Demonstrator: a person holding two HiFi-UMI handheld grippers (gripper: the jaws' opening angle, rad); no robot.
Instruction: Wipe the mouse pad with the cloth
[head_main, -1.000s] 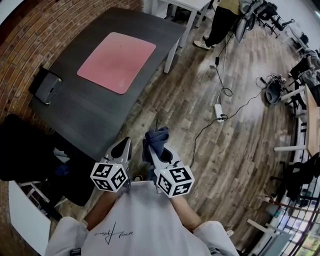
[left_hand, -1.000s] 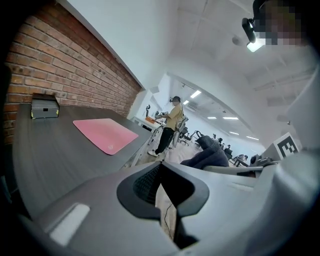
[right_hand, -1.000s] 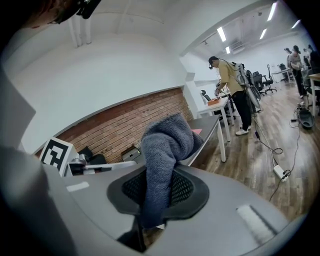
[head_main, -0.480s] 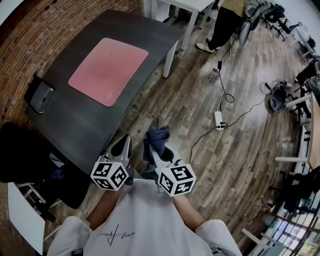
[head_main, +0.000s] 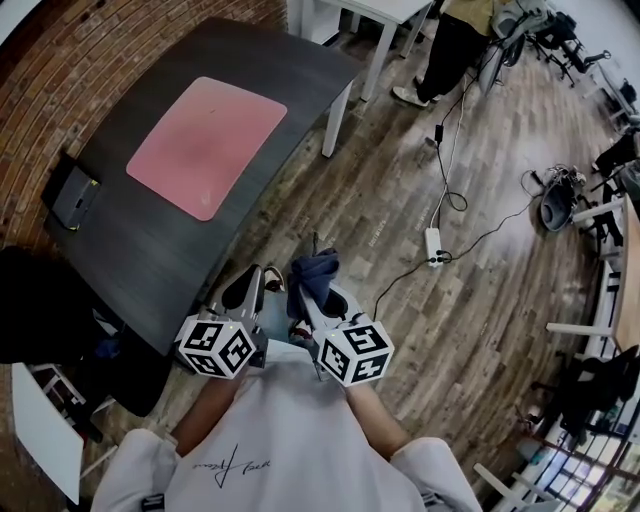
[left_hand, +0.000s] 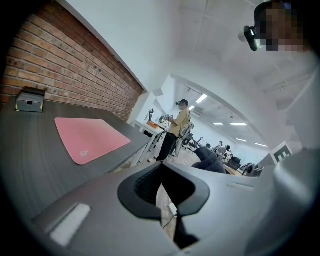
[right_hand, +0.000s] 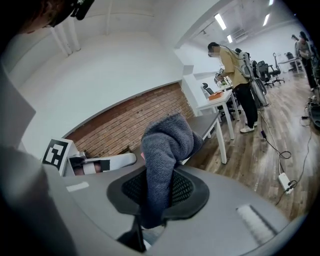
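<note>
Head view: the left gripper and the right gripper sit side by side close to the operator's torso, above the wood floor. The left unit is at 9 o'clock of the right unit.

Left gripper: in its own view, the left gripper has its jaws closed tip to tip. Nothing is between them.

Right gripper: in its own view, the right gripper has its jaws clamped on a grey-blue cloth. The cloth bunches above the jaw tips, and a short end hangs below them. In the head view the cloth is over the floor, clear of the table edge.

The pink mouse pad lies flat on the dark table, at 11 o'clock from the grippers and well apart from the cloth. A small black box stands on the table at 8 o'clock of the pad, beside the brick wall. A power strip lies on the floor at 2 o'clock from the grippers. A person stands at 1 o'clock.
</note>
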